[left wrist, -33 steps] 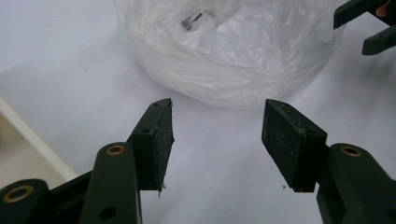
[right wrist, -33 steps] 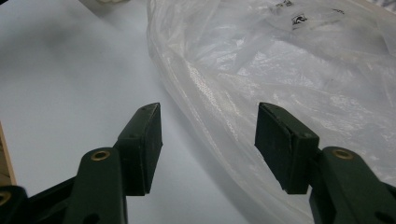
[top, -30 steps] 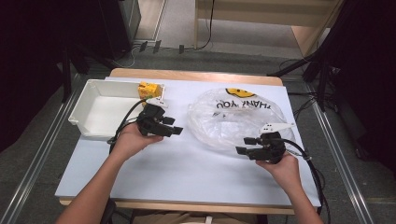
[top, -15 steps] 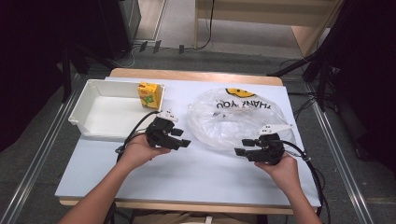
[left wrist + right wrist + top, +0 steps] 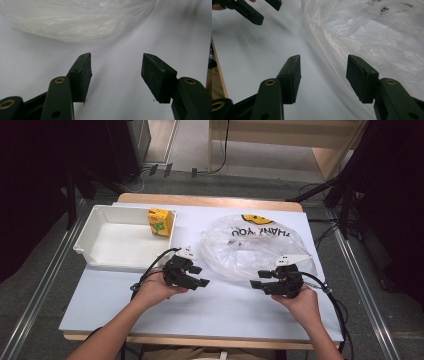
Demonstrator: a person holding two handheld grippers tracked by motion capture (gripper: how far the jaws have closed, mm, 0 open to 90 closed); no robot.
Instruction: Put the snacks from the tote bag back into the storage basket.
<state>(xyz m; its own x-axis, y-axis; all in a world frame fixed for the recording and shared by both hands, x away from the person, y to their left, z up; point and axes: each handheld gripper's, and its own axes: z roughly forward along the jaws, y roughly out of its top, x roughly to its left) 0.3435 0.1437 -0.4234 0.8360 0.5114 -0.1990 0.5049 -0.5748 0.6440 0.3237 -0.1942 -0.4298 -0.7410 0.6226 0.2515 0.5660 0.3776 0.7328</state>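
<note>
Bag (image 5: 257,247) of clear plastic lies crumpled on the table (image 5: 120,295), between both grippers and just beyond them. Right gripper (image 5: 256,284) is nearer, its edge between wide, empty jaws; left gripper (image 5: 200,276) gapes short of it.

Your high view is evenly lit from above on the white table (image 5: 225,305), while the floor around it falls off into near black. The picture is soft, with little fine detail. In your left gripper view the plastic bag (image 5: 75,20) glares and blurs. In your right gripper view soft shadows streak the table and the near jaws look sharp.
</note>
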